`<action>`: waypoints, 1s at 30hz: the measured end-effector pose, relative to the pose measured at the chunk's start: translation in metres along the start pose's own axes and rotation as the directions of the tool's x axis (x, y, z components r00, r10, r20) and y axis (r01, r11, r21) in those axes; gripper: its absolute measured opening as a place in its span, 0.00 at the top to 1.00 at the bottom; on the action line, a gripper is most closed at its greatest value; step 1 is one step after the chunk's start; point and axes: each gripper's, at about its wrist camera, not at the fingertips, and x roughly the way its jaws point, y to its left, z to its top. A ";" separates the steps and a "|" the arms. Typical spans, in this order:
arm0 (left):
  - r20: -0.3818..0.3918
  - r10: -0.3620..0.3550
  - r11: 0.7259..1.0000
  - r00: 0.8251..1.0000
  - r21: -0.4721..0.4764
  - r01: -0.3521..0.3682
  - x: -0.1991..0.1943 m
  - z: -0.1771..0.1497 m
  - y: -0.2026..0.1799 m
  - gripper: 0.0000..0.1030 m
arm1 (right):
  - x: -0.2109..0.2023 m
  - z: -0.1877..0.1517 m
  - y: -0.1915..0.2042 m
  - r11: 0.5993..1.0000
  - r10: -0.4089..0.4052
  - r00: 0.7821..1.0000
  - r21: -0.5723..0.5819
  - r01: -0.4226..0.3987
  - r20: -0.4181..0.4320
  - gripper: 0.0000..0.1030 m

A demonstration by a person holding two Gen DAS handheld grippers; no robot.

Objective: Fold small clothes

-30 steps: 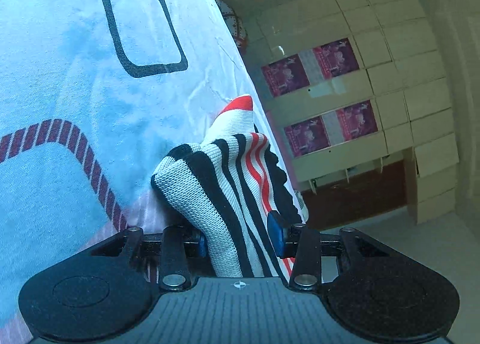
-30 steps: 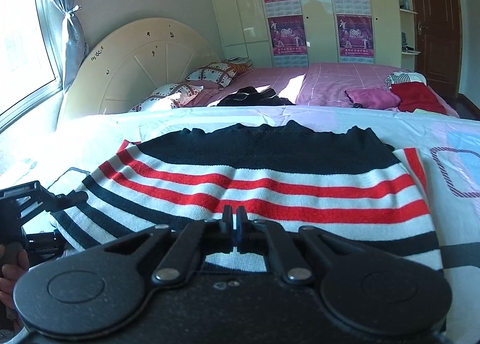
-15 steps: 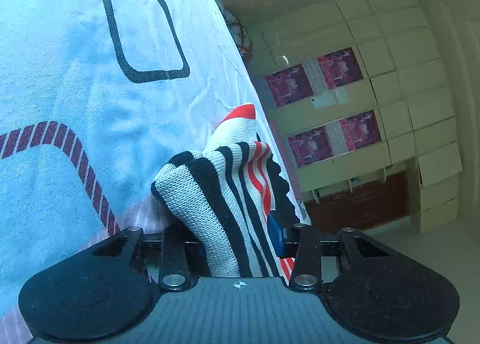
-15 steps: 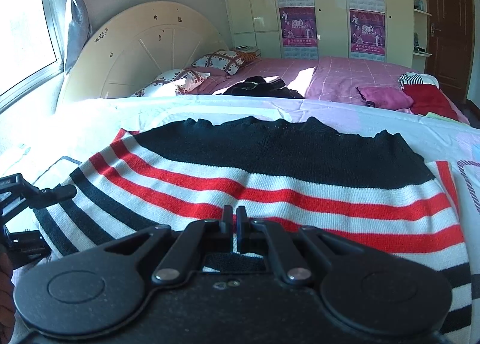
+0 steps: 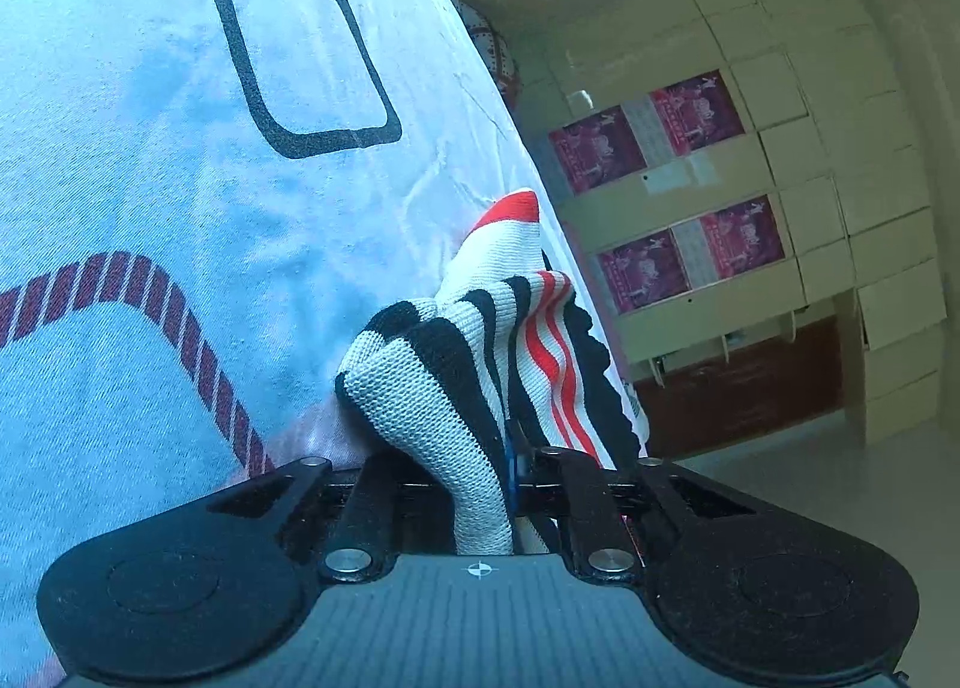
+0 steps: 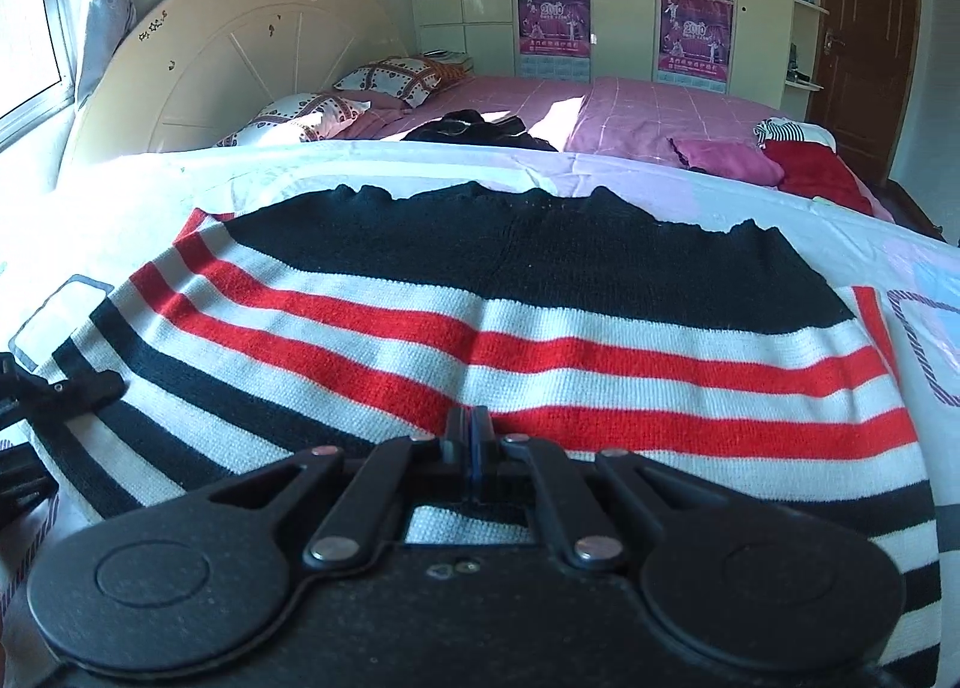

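A knit sweater (image 6: pixel 540 292) with black, white and red stripes lies flat on the pale printed sheet (image 6: pixel 780 196) of a bed. My right gripper (image 6: pixel 471 442) is shut, its tips resting over the sweater's near red stripe. I see no fabric between them. In the left wrist view the sweater's corner (image 5: pixel 456 364) is bunched up off the sheet (image 5: pixel 150 148). My left gripper (image 5: pixel 498 466) is closing its jaws, and the pads press on that knit corner. One of its fingers (image 6: pixel 78 391) shows at the sweater's left edge in the right wrist view.
Behind the sheet lies a pink bedspread (image 6: pixel 660 106) with pillows (image 6: pixel 396 79), a black garment (image 6: pixel 474 127) and red and pink clothes (image 6: pixel 810 172). A round headboard (image 6: pixel 240 58), a wardrobe with posters (image 6: pixel 696 28) and a brown door (image 6: pixel 870 28) stand beyond.
The left jaws have come together on the sweater's corner, which stood loose between them before. The right gripper has moved forward over the sweater and tipped down a little.
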 end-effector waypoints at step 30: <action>-0.059 -0.070 0.680 0.996 0.727 0.091 -0.029 -0.035 -0.212 0.87 | -0.016 -0.015 -0.059 0.952 0.197 0.972 0.211 -0.220 0.126 0.98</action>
